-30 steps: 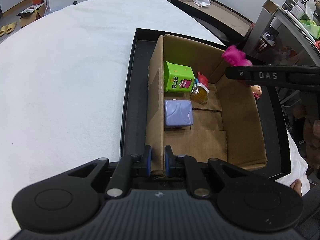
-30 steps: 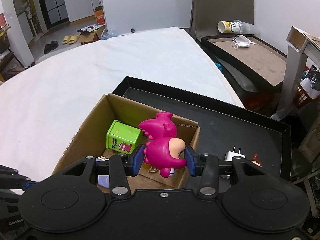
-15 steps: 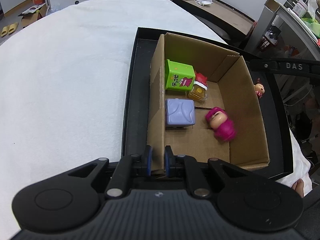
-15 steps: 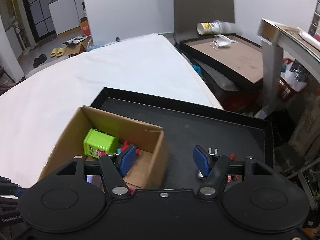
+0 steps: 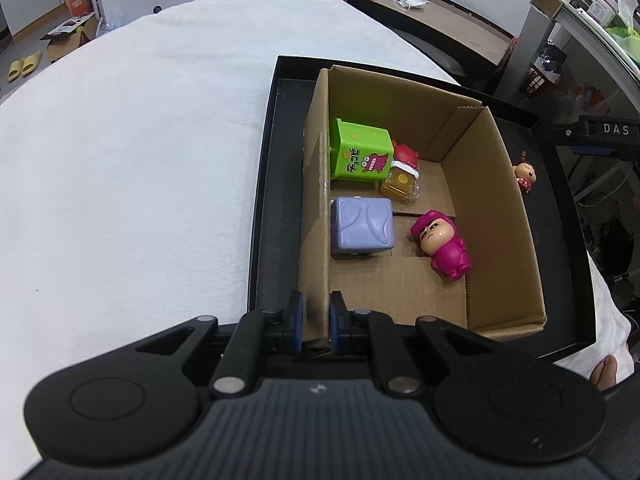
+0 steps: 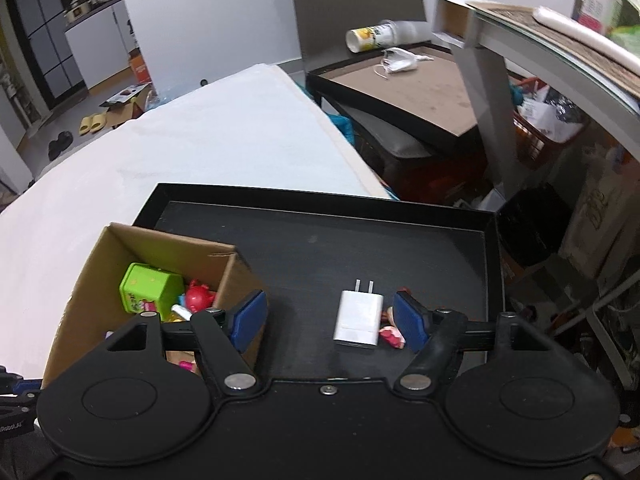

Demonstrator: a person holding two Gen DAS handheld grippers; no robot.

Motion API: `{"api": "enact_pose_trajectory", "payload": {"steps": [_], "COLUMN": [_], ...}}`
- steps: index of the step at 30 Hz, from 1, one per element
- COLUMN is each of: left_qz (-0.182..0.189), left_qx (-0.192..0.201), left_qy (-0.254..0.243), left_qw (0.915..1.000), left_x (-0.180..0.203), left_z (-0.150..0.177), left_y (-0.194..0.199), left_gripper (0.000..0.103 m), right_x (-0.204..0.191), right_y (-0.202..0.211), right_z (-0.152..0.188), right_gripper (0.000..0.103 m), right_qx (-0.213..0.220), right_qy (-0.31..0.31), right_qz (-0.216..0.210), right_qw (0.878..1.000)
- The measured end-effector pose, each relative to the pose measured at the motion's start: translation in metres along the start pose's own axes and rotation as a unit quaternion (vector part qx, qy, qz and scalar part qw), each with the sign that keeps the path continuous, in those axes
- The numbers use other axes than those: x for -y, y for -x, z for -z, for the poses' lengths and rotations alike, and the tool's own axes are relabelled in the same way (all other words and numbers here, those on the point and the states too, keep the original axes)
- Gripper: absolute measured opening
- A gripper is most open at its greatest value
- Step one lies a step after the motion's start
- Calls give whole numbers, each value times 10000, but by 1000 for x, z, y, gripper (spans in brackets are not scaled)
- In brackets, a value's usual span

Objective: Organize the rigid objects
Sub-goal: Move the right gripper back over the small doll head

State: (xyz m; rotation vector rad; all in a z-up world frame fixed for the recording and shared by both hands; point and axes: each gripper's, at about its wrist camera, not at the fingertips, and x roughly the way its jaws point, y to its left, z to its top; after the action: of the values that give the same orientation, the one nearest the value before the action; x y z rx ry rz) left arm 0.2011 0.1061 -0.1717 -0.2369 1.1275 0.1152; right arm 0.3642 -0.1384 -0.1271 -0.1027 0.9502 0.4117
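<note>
Pink figurine (image 5: 442,246): lying on its back on the floor of the cardboard box (image 5: 496,208), just right of the lilac cube (image 5: 362,227), clear of both grippers.
Green cube (image 5: 360,154): against the left wall toward the far end, touching a red toy (image 5: 406,153) and a small amber jar (image 5: 401,184).
Cardboard box: seated inside the black tray (image 5: 266,184), on the white cloth (image 5: 140,160).
Left gripper (image 5: 315,326): pressed together on the near end of the box's left wall, one blue pad on each face of the cardboard.
Right gripper (image 6: 330,320): spread, jaws just opened wider, nothing gripped; positioned over the bare tray floor to the right of the box.
White charger plug (image 6: 359,317): flat on the tray between the spread pads, prongs pointing away, untouched.
Small doll (image 6: 394,330): beside the plug, partly hidden behind the right pad; also visible from the left wrist view outside the box's right wall.
</note>
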Motion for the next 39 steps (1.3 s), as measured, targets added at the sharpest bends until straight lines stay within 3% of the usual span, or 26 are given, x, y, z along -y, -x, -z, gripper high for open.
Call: {"api": "enact_pose_trajectory", "payload": {"steps": [16,26,35,39], "left_qz": [-45,-32,-15,-23], "left_qx": [-43,-70,-81,-75], "left_qy": [-18,-10,7,10], "left_qw": [10000,10000,10000,10000], "left_x": [2,1,1,1], "left_z": [-2,-3,-3,-3], "left_y": [-2,-4,-5,-5], "left_gripper": [12,12,12,12], "right_x": [52,66,66,68], "right_y": [-27,-57,-84,-92], "right_z": [0,4,13,17], "right_gripper": [68,61,51,38], "right_qx": [-129,-362,-624,-690], "right_qy": [-754,-1094,-1096,-1127], "right_qz": [145,327,416,403], "right_qw": [9970,9928,9911,9904]}}
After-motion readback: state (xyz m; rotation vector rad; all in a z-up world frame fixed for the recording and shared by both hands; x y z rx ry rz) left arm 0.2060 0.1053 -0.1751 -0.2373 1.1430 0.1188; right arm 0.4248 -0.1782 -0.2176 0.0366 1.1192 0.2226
